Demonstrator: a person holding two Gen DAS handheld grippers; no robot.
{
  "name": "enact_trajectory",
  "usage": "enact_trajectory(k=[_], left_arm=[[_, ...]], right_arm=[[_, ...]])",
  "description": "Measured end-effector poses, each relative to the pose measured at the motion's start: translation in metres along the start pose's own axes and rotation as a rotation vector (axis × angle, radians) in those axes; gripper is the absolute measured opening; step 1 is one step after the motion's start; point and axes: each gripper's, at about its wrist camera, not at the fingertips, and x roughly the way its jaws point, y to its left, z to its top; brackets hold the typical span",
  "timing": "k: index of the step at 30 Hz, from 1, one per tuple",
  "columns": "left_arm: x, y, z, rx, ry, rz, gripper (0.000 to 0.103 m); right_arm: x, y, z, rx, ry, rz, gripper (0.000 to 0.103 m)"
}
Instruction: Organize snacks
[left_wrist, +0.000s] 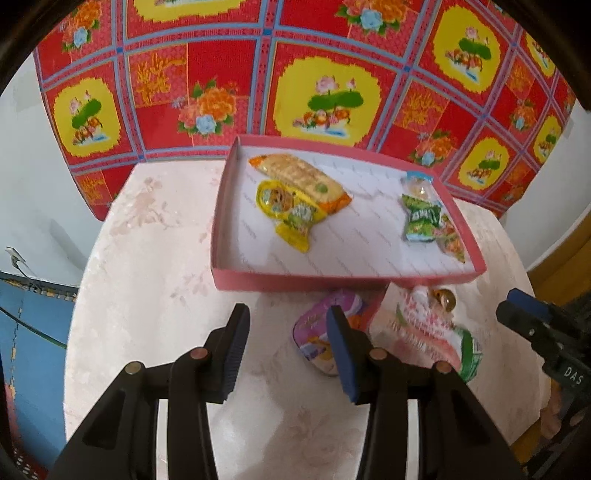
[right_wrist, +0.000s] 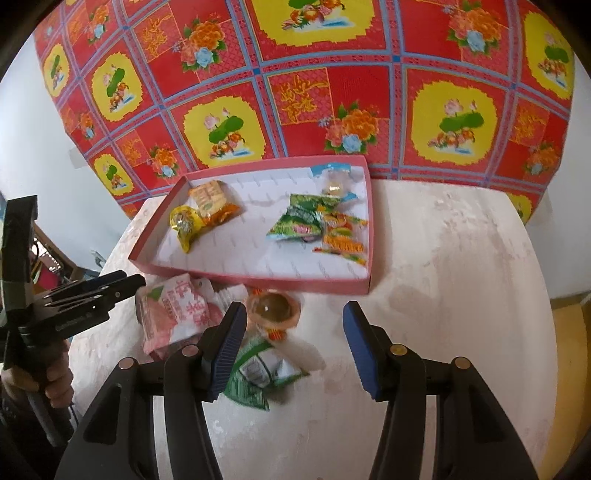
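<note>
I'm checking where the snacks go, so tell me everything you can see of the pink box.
The pink box is a shallow open tray that looks like cardboard, with low pink walls and a white lined floor. It lies flat on the pale table, its far edge near the red patterned cloth. Inside lie snack packets in two groups: yellow-orange ones at left, green ones at right. More packets lie on the table along its near wall. Neither tongs touch it.

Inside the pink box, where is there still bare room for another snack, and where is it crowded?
In the pink box, the white floor lies bare down the middle, between the yellow jelly cup with the orange cracker pack and the green packets, and along the near wall. The right side is crowded with overlapping packets. The table right of the box is bare.
</note>
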Motion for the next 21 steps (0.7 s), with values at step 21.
enact_trajectory(k=[21], left_arm=[[0.02,-0.017,-0.012,0.126,0.083,-0.097,0.059]], right_arm=[[0.01,-0.007,-0.024,0.038,0.069,0.005,0.056]])
